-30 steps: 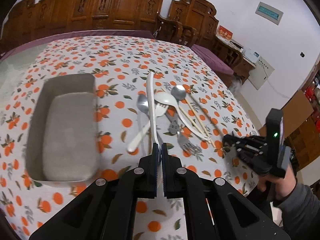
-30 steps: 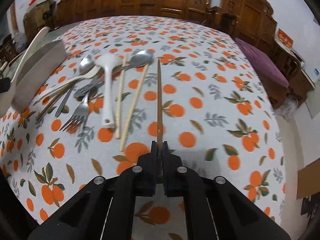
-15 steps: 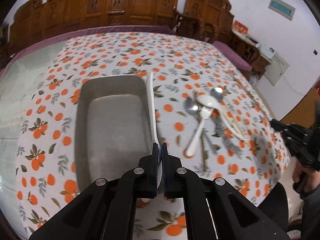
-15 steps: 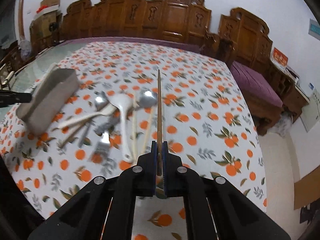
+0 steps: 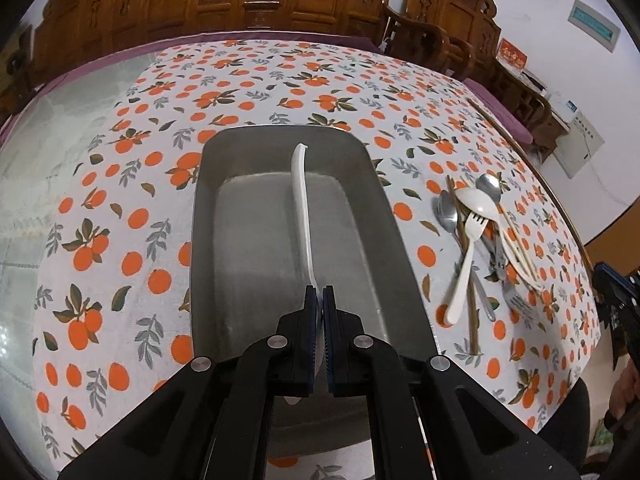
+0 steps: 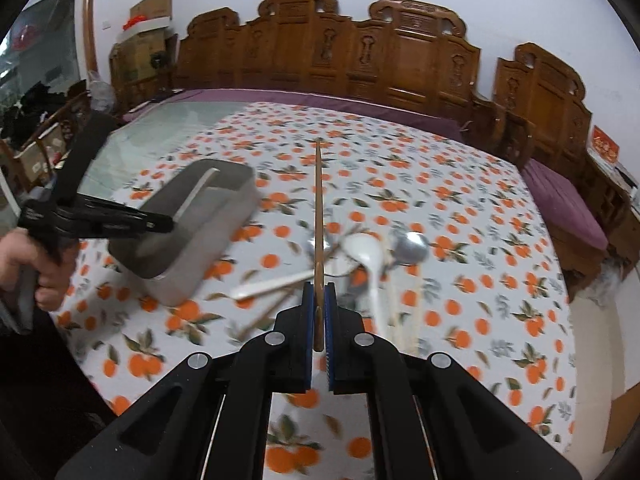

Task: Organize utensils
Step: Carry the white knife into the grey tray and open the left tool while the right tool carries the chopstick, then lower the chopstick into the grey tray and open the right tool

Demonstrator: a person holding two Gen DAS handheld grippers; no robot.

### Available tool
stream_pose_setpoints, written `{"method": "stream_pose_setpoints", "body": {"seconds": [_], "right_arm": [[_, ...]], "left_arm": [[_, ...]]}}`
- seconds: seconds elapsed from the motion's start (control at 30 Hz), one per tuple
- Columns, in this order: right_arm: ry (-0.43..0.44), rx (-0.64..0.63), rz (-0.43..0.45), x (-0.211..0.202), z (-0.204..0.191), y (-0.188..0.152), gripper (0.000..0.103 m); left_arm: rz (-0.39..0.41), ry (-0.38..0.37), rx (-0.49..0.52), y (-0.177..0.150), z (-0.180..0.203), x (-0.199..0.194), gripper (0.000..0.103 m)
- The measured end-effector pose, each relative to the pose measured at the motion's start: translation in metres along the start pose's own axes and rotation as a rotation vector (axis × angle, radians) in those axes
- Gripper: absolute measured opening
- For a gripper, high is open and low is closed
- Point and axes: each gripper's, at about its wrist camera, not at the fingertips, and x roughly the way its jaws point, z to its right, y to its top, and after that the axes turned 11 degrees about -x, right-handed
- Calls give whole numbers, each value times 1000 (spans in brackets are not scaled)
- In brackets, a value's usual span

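Note:
My left gripper [image 5: 319, 294] is shut on a white plastic spoon [image 5: 302, 216] and holds it over the grey metal tray [image 5: 208, 216]; the handle points away from me. My right gripper [image 6: 319, 296] is shut on a brown wooden chopstick [image 6: 318, 208], held above the table. A pile of utensils [image 5: 476, 236] lies right of the tray: white spoon, white fork, metal spoons, metal forks, chopsticks. In the right wrist view the pile [image 6: 360, 264] is blurred below the chopstick, and the tray [image 6: 192, 232] and left gripper [image 6: 166, 223] are at the left.
The table has an orange-print cloth [image 5: 120, 216]. Carved wooden chairs [image 6: 360, 60] line the far side. The table's right edge [image 5: 560, 208] runs close to the pile. The right gripper's body [image 5: 616, 304] shows at the right edge of the left wrist view.
My left gripper has carried the white spoon leftward from the pile to over the tray. My right gripper has lifted the chopstick off the table and pulled back.

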Motion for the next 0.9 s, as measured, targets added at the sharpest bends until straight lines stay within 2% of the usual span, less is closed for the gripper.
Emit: {"method": "stream_pose_setpoints", "body": {"seconds": [0.27,0.4,0.5,0.6,0.73,0.77,0.8,0.9], "right_arm": [[67,-19,0,14,-39,20,6],[105,-12,-3,19,-52,26,6],[122,-30,-15,26,-65,33,6],[141,-41,-29,34,-77,39,6],[167,-37,-56,48,-89,48,6],[169,-37,-60,51,-92,50,6],[171,-37,-64,54,-92,51,6],[178,-31,-77,64,-98,58,6]], "left_arm": [[58,0,15,2,-5,-16,6],[103,6,14,6,-12,-31,19],[139,19,21,9,-17,-42,22],[168,36,22,13,-22,-50,33],[235,84,34,17,-26,-66,36],[245,88,37,17,-27,-70,39],[259,87,37,19,-28,-74,48],[284,75,25,22,-34,-84,49]]}}
